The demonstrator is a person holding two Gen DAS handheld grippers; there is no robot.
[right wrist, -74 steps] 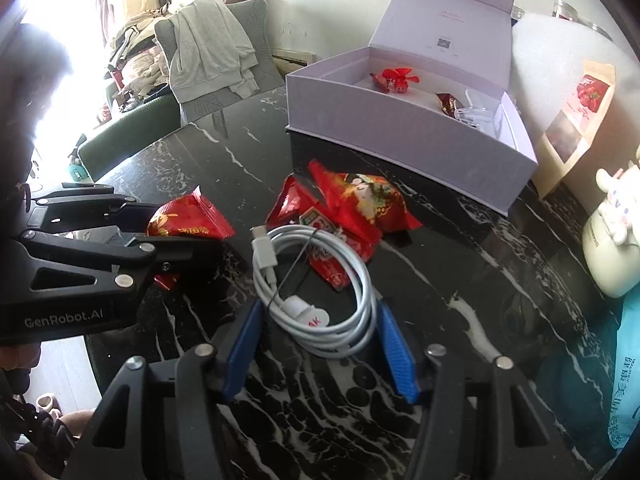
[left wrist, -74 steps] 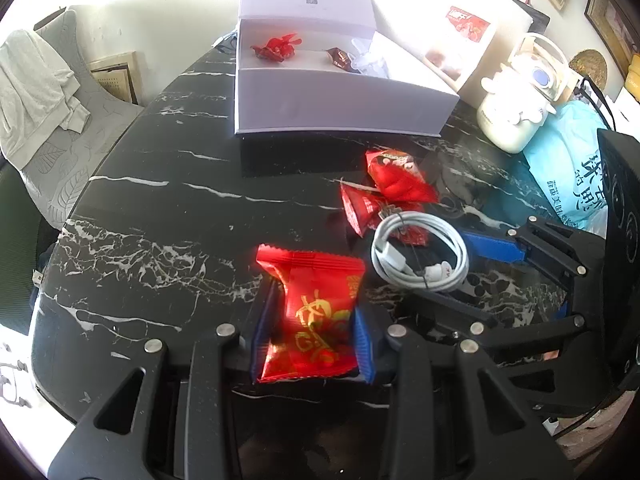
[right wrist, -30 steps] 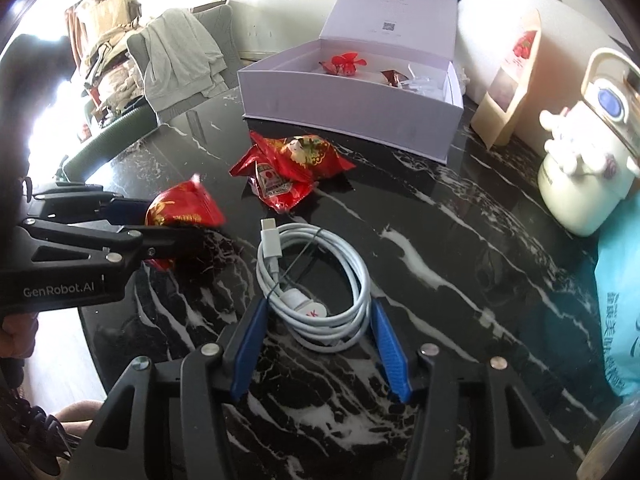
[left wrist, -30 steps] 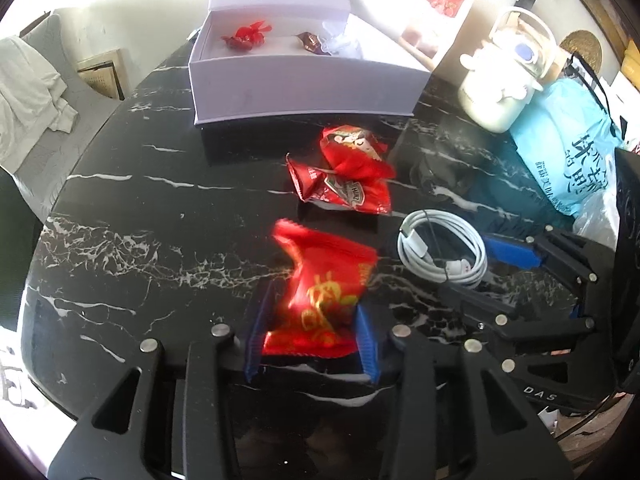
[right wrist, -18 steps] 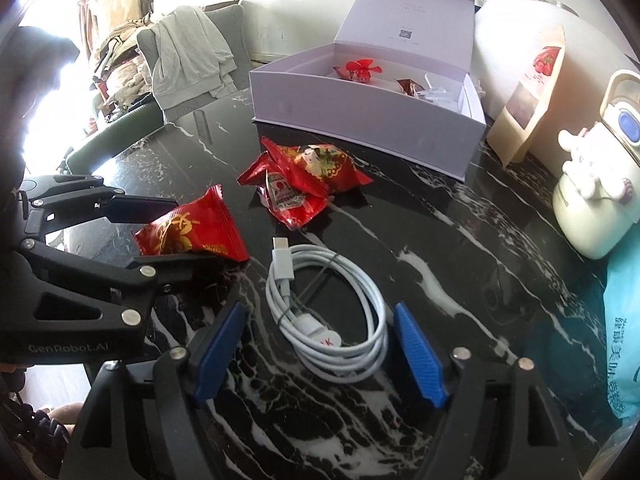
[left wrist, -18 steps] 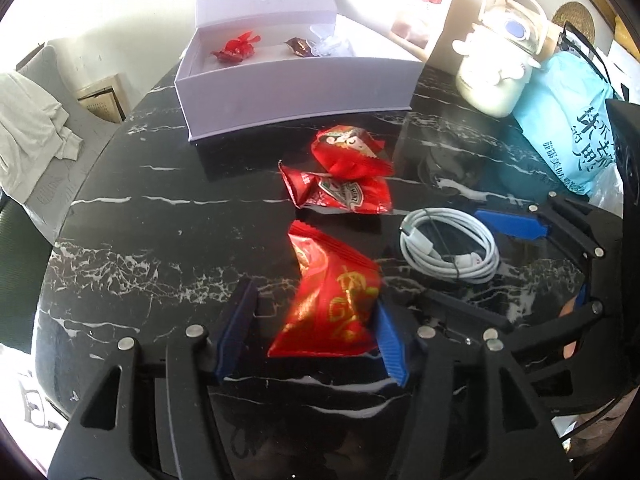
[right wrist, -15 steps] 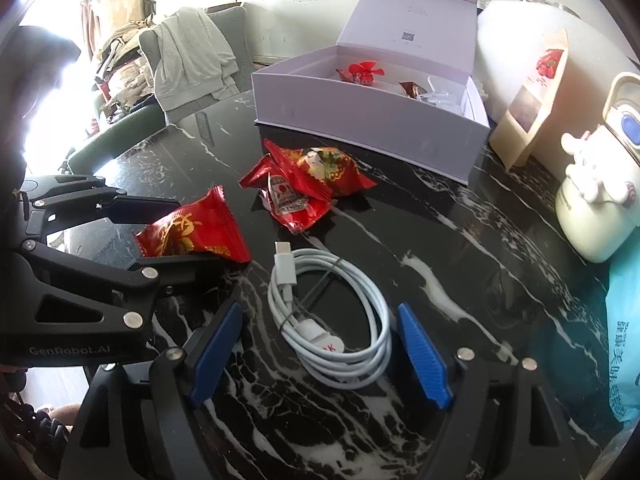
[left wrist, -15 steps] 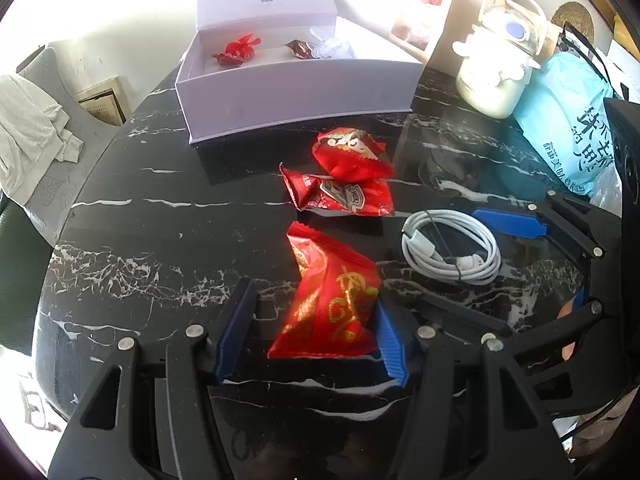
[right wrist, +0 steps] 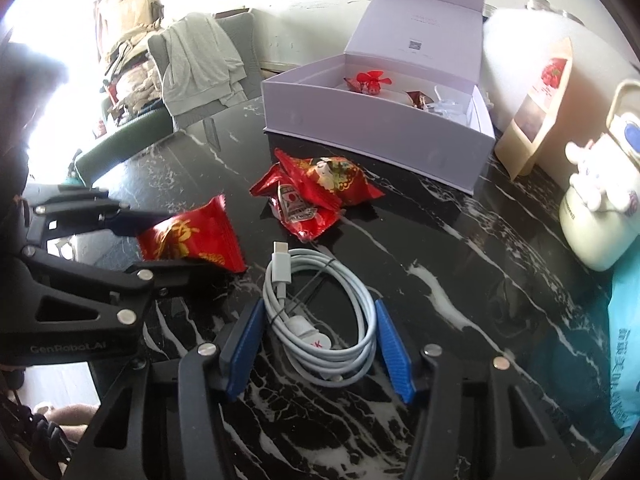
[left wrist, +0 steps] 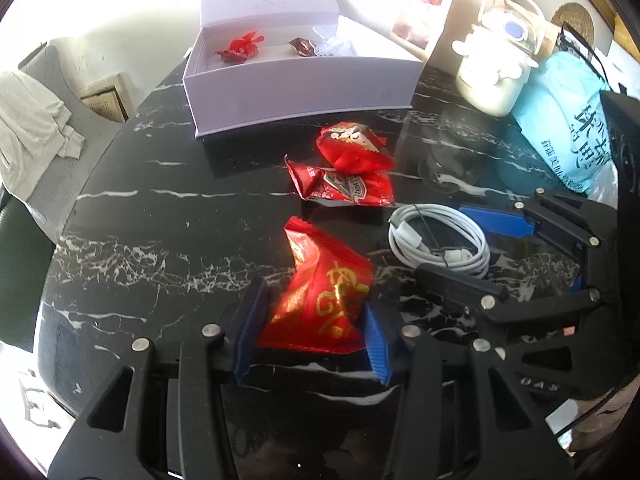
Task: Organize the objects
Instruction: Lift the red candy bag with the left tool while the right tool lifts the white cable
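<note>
A red snack packet (left wrist: pixel 320 296) stands tilted between the blue pads of my left gripper (left wrist: pixel 312 300), which touch both its sides. In the right wrist view the same packet (right wrist: pixel 188 240) sits in the left gripper (right wrist: pixel 176 242). A coiled white cable (right wrist: pixel 308 332) lies on the black marble table (left wrist: pixel 160 220) inside my right gripper (right wrist: pixel 318 308), pads against its rim. The left wrist view also shows that cable (left wrist: pixel 476 240) in the right gripper (left wrist: pixel 440 242). Two more red packets (left wrist: pixel 352 172) lie before an open white box (left wrist: pixel 300 84) holding small wrapped sweets.
A white jug (left wrist: pixel 496 76) and a blue bag (left wrist: pixel 568 132) stand at the right. A kraft pouch (right wrist: pixel 536 132) leans beside the box (right wrist: pixel 372 136). A chair draped with grey clothes (right wrist: pixel 196 64) is past the table's left edge.
Both grippers pulled back from the box, then stood wider about half a second ago. Now both have narrowed again onto the packet and the cable.
</note>
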